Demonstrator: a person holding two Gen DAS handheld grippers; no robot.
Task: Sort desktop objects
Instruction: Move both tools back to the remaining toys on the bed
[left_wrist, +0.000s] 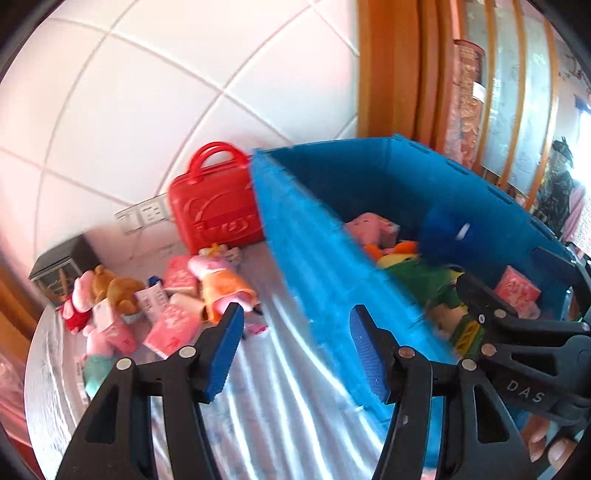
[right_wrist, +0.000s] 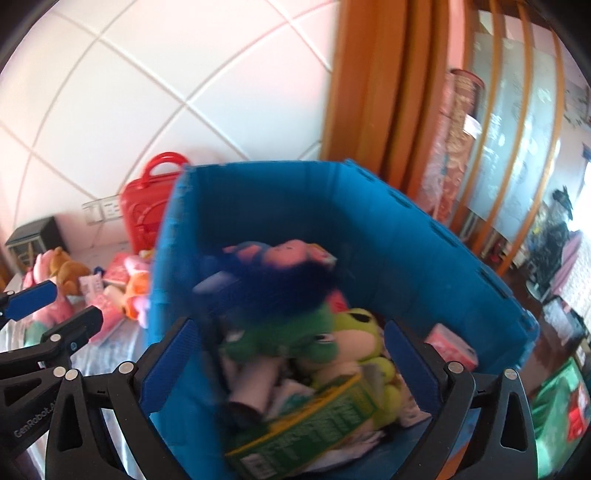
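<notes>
- Left wrist view: white tiled wall (left_wrist: 147, 92) stood behind a table under a silvery patterned cloth (left_wrist: 280, 387), with wooden glazed cabinet doors (left_wrist: 498, 92) to the right.
- A deep blue corrugated-plastic bin (left_wrist: 306, 240) sat on the cloth, holding plush toys and a small pink box; a dark blue fuzzy toy (left_wrist: 443, 232) appeared blurred just above that heap, and I could not tell whether it was resting yet.
- Left of the bin lay the unsorted pile: a pink plush pig in an orange dress (left_wrist: 221, 284), a brown teddy bear (left_wrist: 118, 291), pink cartons, and a red plastic toy suitcase (left_wrist: 218, 206) upright by the wall.
- The left gripper (left_wrist: 295, 350) had its blue-padded jaws about half apart with nothing between them, over the cloth beside the bin wall, the pig in the orange dress just beyond one finger.
- Judged from this, the next pick called for swinging toward the pile, centring on one soft toy and closing on its body, not a limb.
- Right wrist view: same tiled wall and cabinet; the bin filled the middle, with a green plush frog (right_wrist: 295, 332) and a green printed cardboard box (right_wrist: 310, 424) inside.
- The right gripper (right_wrist: 291, 373) hung over the bin, jaws spread wide and gripping nothing; the dark blue toy lay blurred just ahead of them, apparently let go.
</notes>
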